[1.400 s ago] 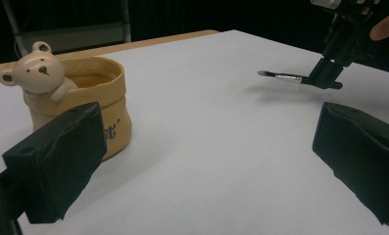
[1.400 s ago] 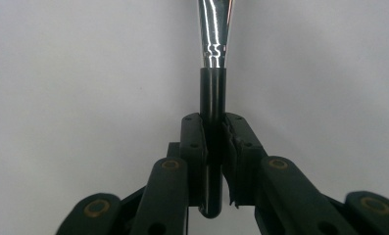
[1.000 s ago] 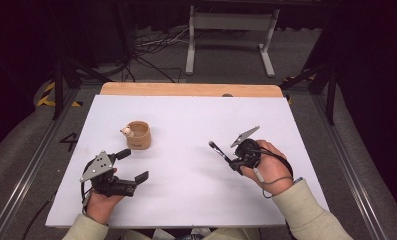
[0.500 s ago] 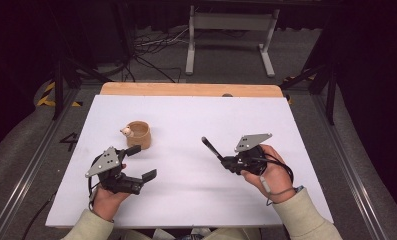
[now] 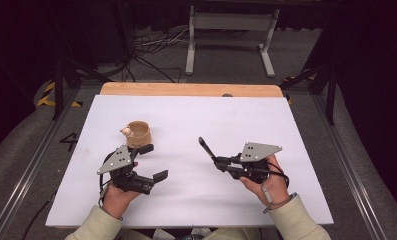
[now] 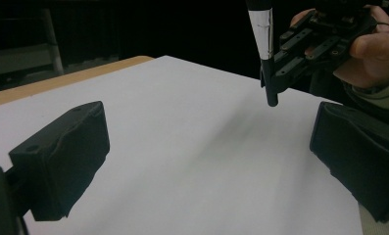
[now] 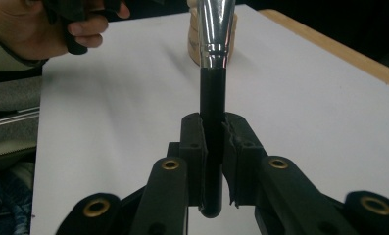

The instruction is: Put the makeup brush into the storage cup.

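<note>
Brush (image 7: 212, 73) handle unmarked, clamped in right gripper (image 7: 212, 142).

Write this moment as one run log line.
right tool: shut on brush | left tool: open, empty | wooden cup: upright on table

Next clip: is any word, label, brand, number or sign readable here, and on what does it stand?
"4": a dark mark on the grey floor left of the table; it looks like that digit, but is blurred.
Brush, wooden cup and both tools: no readable text.
</note>
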The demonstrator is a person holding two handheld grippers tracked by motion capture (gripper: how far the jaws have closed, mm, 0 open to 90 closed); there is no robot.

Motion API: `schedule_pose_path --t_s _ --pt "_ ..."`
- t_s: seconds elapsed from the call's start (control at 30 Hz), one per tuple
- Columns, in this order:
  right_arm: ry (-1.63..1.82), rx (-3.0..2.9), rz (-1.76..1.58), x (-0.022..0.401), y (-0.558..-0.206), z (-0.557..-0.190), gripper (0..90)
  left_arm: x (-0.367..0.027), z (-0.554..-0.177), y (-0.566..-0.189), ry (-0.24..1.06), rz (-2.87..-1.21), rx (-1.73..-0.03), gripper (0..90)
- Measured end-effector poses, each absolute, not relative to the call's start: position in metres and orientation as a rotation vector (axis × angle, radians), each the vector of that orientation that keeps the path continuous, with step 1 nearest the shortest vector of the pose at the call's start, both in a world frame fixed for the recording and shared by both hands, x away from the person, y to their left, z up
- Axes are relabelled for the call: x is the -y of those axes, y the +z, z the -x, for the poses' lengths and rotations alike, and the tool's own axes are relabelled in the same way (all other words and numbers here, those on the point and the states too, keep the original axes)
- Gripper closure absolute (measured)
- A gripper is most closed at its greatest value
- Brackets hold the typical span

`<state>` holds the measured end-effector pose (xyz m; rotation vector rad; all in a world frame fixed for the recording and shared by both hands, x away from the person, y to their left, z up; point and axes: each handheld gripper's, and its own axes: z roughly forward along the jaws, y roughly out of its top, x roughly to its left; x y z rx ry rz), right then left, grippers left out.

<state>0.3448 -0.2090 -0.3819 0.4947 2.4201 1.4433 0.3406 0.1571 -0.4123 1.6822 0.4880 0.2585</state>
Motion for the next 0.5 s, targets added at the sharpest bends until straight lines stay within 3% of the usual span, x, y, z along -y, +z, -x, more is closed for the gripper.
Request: schedule_pose_path --t_s 0.5 --pt "1.64 -2.318 -0.345 0.203 -0.398 -0.33 80.2 -0.138 -0.339 -0.404 0.21 -1.652 -0.412 3.5"
